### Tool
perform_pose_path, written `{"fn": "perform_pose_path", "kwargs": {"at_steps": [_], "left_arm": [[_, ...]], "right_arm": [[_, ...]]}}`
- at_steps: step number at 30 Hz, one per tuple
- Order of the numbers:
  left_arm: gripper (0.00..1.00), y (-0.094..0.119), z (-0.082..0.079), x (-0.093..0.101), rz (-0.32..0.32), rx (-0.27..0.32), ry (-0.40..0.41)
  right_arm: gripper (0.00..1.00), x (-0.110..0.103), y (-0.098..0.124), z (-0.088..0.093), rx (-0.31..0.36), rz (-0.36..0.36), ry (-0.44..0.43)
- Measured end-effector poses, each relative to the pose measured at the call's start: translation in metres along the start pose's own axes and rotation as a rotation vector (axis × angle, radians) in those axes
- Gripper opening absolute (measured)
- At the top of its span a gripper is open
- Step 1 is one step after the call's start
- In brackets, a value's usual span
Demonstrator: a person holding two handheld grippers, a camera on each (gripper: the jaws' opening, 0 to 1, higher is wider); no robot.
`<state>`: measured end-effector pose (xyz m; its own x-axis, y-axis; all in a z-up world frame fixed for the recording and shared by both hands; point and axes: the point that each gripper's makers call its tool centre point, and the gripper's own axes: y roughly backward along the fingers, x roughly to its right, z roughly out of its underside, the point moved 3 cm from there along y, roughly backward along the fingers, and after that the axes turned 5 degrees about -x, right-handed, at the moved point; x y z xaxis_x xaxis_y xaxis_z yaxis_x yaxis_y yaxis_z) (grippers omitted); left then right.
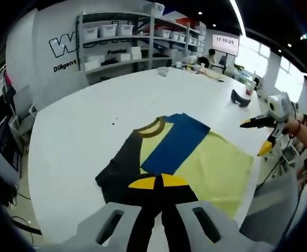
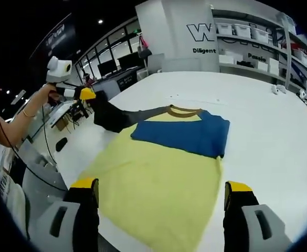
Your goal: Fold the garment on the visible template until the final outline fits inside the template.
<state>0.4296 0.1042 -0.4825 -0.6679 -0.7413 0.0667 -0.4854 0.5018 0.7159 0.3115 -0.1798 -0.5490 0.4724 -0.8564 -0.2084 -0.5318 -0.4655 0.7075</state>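
The yellow shirt (image 2: 158, 184) lay flat on the white table (image 2: 268, 131). The left gripper (image 1: 158, 184) pinched its dark sleeve (image 2: 111, 116), likely to fold it inward. The right gripper (image 2: 161, 202) hung open, holding nothing.

Garment (image 2: 163, 173) soft matt cloth; table (image 1: 90, 121) smooth, white, slightly glossy.
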Motion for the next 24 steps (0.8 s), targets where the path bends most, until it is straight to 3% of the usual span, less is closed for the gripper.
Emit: {"fn": "perform_pose_path", "kwargs": {"at_steps": [9, 14, 24], "left_arm": [[0.00, -0.025, -0.029, 0.017, 0.057, 0.019, -0.031], [0.00, -0.039, -0.046, 0.033, 0.085, 0.017, -0.085], [0.00, -0.070, -0.075, 0.064, 0.147, 0.022, -0.116]], "right_arm": [[0.99, 0.003, 0.001, 0.004, -0.002, 0.006, -0.010], [0.99, 0.004, 0.002, 0.008, -0.011, 0.007, -0.006], [0.99, 0.007, 0.002, 0.010, -0.019, 0.011, -0.002]]}}
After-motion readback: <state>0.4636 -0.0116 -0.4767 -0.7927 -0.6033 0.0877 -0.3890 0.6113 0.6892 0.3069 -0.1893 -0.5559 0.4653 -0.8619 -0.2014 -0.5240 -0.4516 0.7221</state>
